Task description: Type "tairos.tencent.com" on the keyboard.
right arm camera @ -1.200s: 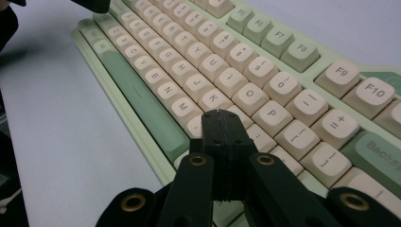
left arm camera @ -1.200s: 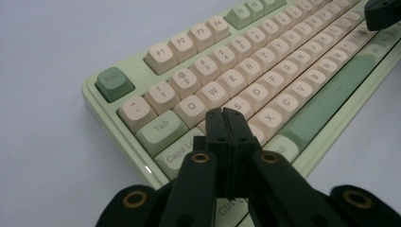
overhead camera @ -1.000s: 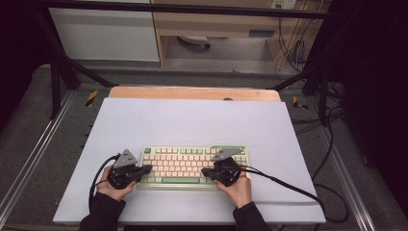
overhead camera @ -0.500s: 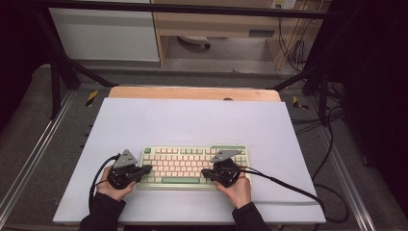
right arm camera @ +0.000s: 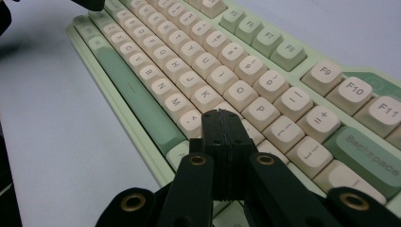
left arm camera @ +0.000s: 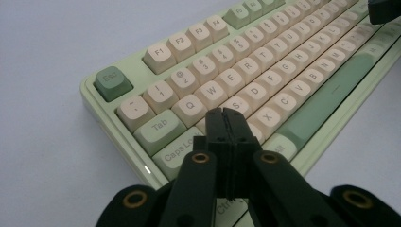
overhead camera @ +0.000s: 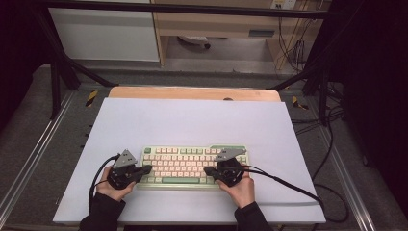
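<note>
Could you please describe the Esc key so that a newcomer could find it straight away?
Start at the pale green keyboard on the white table, under both shut claws. Go to its far-left corner in the high view. The Esc key sits alone there, dark green beside cream keys.

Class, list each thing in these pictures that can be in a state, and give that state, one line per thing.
Keyboard: flat on the white table, keys up, none visibly missing.
Left gripper: shut, empty, tips over the keys near Caps Lock.
Right gripper: shut, empty, tips over the keys below P.
</note>
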